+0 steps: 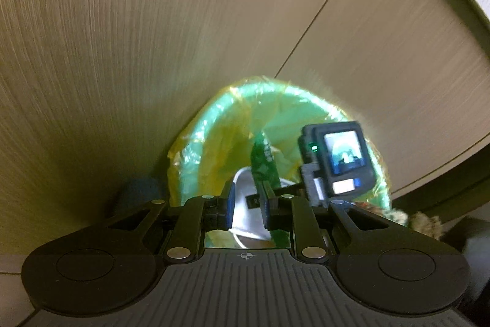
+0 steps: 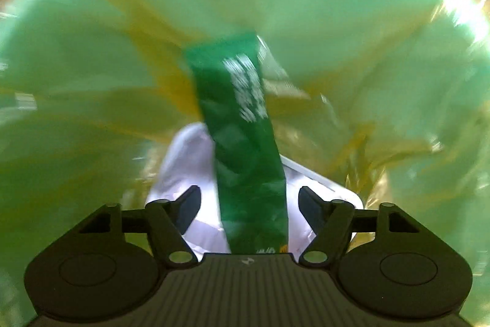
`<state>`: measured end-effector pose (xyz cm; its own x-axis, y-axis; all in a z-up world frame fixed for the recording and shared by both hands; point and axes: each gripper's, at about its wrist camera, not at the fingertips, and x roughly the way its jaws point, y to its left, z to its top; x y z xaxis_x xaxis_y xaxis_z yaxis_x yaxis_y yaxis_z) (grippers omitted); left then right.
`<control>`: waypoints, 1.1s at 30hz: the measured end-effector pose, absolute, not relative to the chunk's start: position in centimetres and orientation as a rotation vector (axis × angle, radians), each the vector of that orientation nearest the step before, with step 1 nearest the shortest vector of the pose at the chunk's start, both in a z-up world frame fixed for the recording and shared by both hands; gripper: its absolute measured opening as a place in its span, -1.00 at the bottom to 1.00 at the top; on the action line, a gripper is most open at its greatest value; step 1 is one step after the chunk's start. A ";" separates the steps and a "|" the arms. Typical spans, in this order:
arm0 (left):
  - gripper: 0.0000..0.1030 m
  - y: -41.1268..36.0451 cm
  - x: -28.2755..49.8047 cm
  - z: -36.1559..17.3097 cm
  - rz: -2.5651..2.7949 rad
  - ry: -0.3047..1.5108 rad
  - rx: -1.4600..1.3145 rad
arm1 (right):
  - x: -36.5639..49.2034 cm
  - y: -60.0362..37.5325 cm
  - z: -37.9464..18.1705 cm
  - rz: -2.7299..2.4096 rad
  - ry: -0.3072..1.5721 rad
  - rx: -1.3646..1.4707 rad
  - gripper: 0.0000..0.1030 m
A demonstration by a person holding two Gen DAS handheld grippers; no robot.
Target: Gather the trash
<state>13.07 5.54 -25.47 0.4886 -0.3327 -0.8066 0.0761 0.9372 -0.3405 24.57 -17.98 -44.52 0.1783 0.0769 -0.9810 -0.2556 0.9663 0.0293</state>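
The green-lined trash bin [image 2: 92, 66] stands against the wooden floor [image 1: 122, 51]. Inside it lies white trash [image 2: 183, 161]. Over that, the green wrapper [image 2: 245, 143] hangs between the right gripper [image 2: 249, 204]'s spread, untouching pads, apparently released; it could snag there. The left gripper [image 1: 247, 204], narrowed, seems empty above the bin.

Not much to read here tbh. The green wrapper [image 2: 245, 143] has a patch of white print on it, but it's smeared by motion blur, can't make out a single letter. There's also a bit of yellow and white marking at its bottom edge, same story. In the left wrist view the same white print shows on it, also too small and blurry.
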 end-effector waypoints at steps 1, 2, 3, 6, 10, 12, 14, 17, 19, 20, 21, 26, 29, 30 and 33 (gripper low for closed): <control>-0.61 5.6 13.1 -25.6 -0.251 1.035 -0.276 | 24.7 -18.2 -45.3 0.228 1.392 -0.144 -0.08; -0.61 5.7 13.1 -25.7 -0.251 1.034 -0.279 | 24.6 -18.6 -45.7 0.226 1.415 -0.120 -0.23; -0.61 5.8 13.1 -25.7 -0.250 1.032 -0.284 | 24.6 -19.1 -45.7 0.223 1.419 -0.091 -0.35; -0.61 6.0 13.1 -25.8 -0.246 1.032 -0.292 | 24.1 -21.0 -42.7 0.229 1.337 0.017 -0.41; -0.61 5.7 13.1 -26.0 -0.255 1.038 -0.297 | 21.4 -23.3 -36.1 0.242 1.138 0.105 -0.42; -0.61 5.7 13.1 -26.2 -0.262 1.045 -0.300 | 19.7 -23.9 -33.4 0.270 1.029 0.099 -0.42; -0.61 5.6 13.0 -26.2 -0.266 1.047 -0.299 | 18.4 -24.0 -31.2 0.295 0.918 0.069 -0.42; -0.61 5.5 12.9 -26.0 -0.265 1.037 -0.295 | 17.7 -24.0 -29.5 0.333 0.827 0.047 -0.40; -0.61 5.5 12.9 -25.9 -0.261 1.029 -0.291 | 18.0 -24.2 -29.7 0.354 0.861 0.062 -0.35; -0.61 5.5 12.9 -25.8 -0.260 1.026 -0.290 | 18.1 -24.6 -29.9 0.348 0.882 0.059 -0.22; -0.61 5.6 12.9 -25.8 -0.259 1.024 -0.289 | 18.1 -24.6 -30.1 0.334 0.895 0.049 -0.07; -0.61 5.4 12.7 -25.7 -0.259 1.026 -0.285 | 17.3 -25.9 -29.7 0.271 0.871 -0.006 -0.05; -0.61 5.3 12.4 -25.1 -0.270 1.005 -0.283 | 16.7 -26.6 -27.5 0.251 0.821 -0.014 -0.05; -0.61 5.2 12.2 -24.7 -0.274 0.993 -0.280 | 16.4 -26.8 -26.6 0.253 0.803 -0.016 -0.05; -0.61 5.0 11.8 -23.7 -0.275 0.963 -0.279 | 15.5 -26.3 -24.7 0.264 0.780 -0.061 0.06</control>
